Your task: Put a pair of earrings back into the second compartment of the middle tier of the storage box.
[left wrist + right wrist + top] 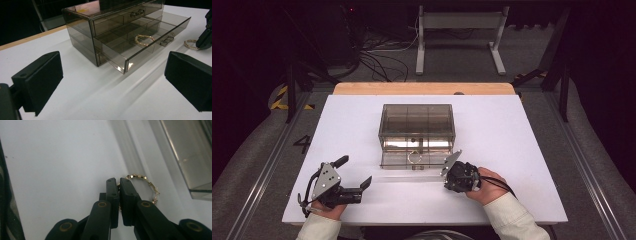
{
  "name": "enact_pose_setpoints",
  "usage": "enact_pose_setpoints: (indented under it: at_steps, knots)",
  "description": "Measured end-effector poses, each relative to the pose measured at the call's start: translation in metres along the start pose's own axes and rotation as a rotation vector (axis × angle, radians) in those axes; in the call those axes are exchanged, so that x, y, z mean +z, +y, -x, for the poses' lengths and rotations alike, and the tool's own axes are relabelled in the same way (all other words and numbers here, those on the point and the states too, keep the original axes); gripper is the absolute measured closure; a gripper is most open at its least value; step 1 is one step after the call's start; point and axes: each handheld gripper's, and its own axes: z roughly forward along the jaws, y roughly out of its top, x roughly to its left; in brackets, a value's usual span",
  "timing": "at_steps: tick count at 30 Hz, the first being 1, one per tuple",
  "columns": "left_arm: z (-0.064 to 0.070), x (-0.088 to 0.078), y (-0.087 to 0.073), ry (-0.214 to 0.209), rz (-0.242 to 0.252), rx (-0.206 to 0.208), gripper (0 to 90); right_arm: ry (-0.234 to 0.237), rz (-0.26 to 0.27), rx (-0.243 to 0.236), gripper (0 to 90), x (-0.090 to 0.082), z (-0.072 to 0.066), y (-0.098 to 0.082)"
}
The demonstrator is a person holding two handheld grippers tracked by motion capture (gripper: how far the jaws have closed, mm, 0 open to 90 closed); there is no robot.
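Observation:
A smoky clear drawer box (416,125) stands mid-table with its lower drawer (140,47) pulled out toward me. A gold bracelet (144,40) lies inside that drawer. A second gold bracelet (147,181) lies on the white board just in front of the drawer's right end. My right gripper (118,182) points down at it, its jaws shut on the near side of the chain. My left gripper (355,171) rests at the front left, open, with nothing between its jaws; in its own view the wide-apart jaws (113,75) face the box.
The white board (512,150) lies on a wooden tabletop (422,88). Beyond the table, cables and a metal stand (459,35) sit on the dark floor. The upper drawer (125,17) is closed.

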Motion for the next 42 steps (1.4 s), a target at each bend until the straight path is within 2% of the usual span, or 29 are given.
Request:
enact_pose_setpoints:
  at_steps: [6, 21, 33, 42]
  knots:
    - [0.000, 0.000, 0.000, 0.000, 0.000, 0.000, 2.6, -0.002, 0.046, 0.005, 86.7, -0.010, 0.000, -0.001]
    - [0.000, 0.000, 0.000, 0.001, -0.001, 0.001, 2.7, -0.016, 0.105, -0.016, 86.7, -0.030, -0.007, 0.004]
    - [0.000, 0.000, 0.000, 0.002, -0.003, 0.003, 2.6, -0.018, 0.116, -0.023, 86.7, -0.034, -0.009, 0.006]
    - [0.000, 0.000, 0.000, 0.006, -0.005, 0.004, 2.6, -0.025, 0.135, -0.037, 86.7, -0.044, -0.010, 0.012]
